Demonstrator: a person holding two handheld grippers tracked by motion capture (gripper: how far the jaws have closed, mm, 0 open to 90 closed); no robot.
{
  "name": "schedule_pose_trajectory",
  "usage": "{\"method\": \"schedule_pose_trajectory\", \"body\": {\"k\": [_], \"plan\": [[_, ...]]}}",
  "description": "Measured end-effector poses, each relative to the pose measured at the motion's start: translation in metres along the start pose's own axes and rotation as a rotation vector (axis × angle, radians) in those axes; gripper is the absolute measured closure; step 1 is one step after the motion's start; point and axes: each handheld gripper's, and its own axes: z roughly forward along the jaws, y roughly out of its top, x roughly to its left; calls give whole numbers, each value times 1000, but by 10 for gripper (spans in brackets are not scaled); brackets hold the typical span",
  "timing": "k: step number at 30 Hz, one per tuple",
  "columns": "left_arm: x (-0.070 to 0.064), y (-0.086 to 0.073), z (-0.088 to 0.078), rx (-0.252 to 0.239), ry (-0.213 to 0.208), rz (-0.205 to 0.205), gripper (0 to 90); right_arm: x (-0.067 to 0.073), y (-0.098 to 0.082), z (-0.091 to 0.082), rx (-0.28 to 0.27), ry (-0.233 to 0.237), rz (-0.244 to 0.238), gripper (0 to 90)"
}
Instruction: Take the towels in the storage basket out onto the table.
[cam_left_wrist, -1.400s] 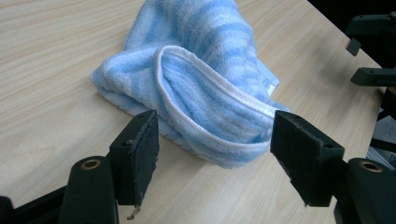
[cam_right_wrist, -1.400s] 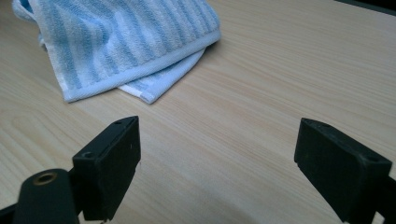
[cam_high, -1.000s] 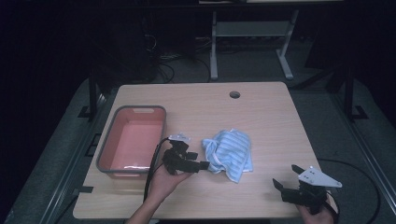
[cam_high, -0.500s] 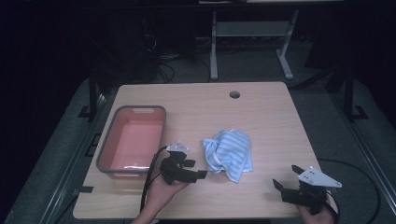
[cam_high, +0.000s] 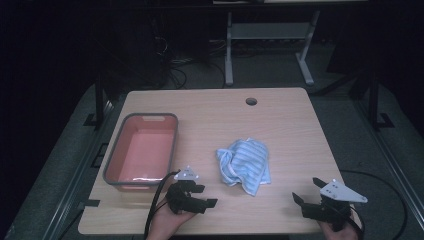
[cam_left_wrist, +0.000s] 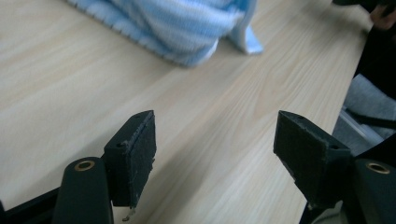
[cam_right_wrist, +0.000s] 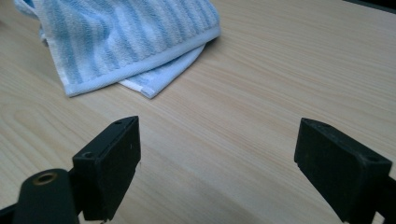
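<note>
No readable text, brand or label on anything in frame; towel (cam_high: 244, 167) is plain blue-and-white stripe, tub (cam_high: 141, 150) is unmarked, pink inside with a grey rim.

Left gripper (cam_high: 199, 196): released, jaws spread wide and they have just been opening further; nothing between the pads (cam_left_wrist: 133, 158), bare wood under them; sits low at the near edge of the table (cam_high: 280, 120), pointing toward the towel, apart from it; cable trails back off the near edge.

Right gripper (cam_high: 310, 197): released as well, jaws wide, nothing gripped; pads (cam_right_wrist: 111, 163) over bare wood; near the table's near right corner, grey three-cornered plate on top; towel's folded corner lies ahead of it, not touching.

Towel: crumpled heap roughly mid-table, slightly toward the near side, between the two grippers and further in than both; one hemmed corner (cam_right_wrist: 149, 86) folded under on the side facing the right gripper; lying flat on the wood, touching neither gripper nor tub.

Tub: left side of the table, long side running along the left edge, nothing visible inside; near end just beside the left gripper, well apart from the towel.

Room: open wood across the far half up to the round cable hole (cam_high: 251, 101); open strip right of the towel to the right edge; bare wood between each gripper and the towel; near edge is tight behind both hands.
</note>
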Motion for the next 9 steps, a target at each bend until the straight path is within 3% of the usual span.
{"method": "schedule_pose_trajectory", "body": {"k": [4,9], "plan": [[2,2,-2,-38,0,6,274,2,1,2,-1,11,-12,141],[0,3,0,-49,7,34,274,2,1,4,-2,22,-18,141]]}}
